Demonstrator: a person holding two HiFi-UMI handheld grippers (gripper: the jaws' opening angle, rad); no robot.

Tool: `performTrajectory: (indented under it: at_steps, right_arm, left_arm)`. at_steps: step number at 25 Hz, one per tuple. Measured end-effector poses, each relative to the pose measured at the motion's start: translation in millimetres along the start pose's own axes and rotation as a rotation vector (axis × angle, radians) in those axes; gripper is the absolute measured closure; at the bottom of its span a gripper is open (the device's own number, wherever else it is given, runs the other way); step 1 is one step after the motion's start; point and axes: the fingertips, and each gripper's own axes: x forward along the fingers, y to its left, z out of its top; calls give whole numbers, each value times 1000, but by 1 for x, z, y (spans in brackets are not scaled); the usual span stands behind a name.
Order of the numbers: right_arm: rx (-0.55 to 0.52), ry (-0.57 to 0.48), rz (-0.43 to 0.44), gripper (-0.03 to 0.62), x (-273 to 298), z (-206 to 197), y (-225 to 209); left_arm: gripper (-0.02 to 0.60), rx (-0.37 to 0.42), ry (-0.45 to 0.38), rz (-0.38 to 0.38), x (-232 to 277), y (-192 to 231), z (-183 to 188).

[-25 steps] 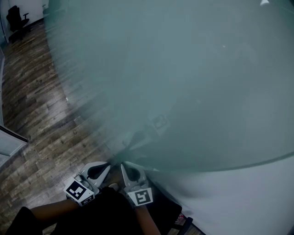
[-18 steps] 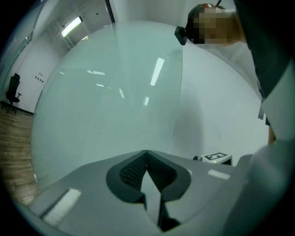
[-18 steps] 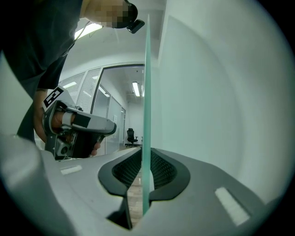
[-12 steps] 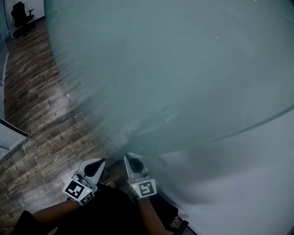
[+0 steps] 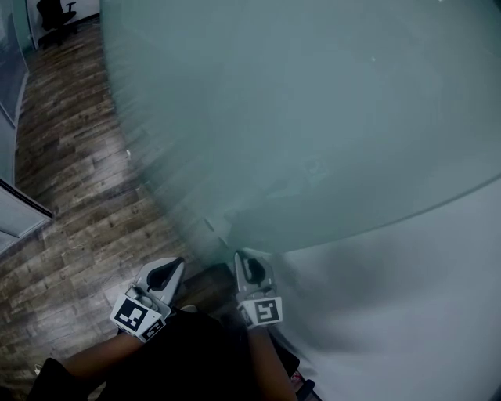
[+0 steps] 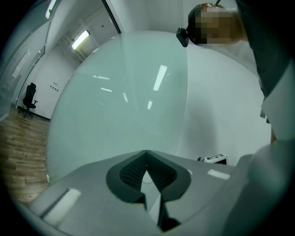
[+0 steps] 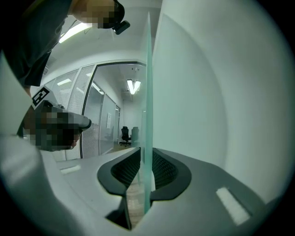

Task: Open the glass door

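The frosted glass door (image 5: 313, 141) fills most of the head view, its lower corner close to my two grippers. In the right gripper view the door's thin green edge (image 7: 148, 92) runs upright between the jaws of my right gripper (image 7: 146, 154). Those jaws have just been opening; a slim gap shows at the left pad (image 7: 130, 168). In the head view the right gripper (image 5: 250, 266) sits at the door's corner. My left gripper (image 5: 160, 274) hangs apart from the door, shut and empty, its tips meeting in front of the pane (image 6: 120, 115).
Wooden plank floor (image 5: 86, 196) spreads to the left. A white wall (image 5: 407, 313) stands right of the door. An office chair (image 5: 59, 12) is far off at top left, and a glass partition (image 5: 16, 211) lines the left edge.
The door's lower corner has swung to the right and the right gripper has gone right with it. The left gripper has stayed almost where it was.
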Motion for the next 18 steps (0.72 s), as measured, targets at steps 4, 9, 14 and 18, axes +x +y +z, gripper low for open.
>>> performTrajectory:
  at_steps: [4,9,14,18]
  right_arm:
    - [-22,4,-14,520,-2,1,-5]
    - [-48,-14,-23,517,0,1,-16]
    - [-44,-1,-32,514,0,-5,-22]
    - [-59,-4,-29,513,3,-6,-28]
  left_arm:
    - [581,10,-22,10,-8,3,6]
    - [581,-6,-26,20,-10,12,8]
    - [581,-2,-23,4,-10,14,7]
    - [581,13,-23,-38,-5,6,7]
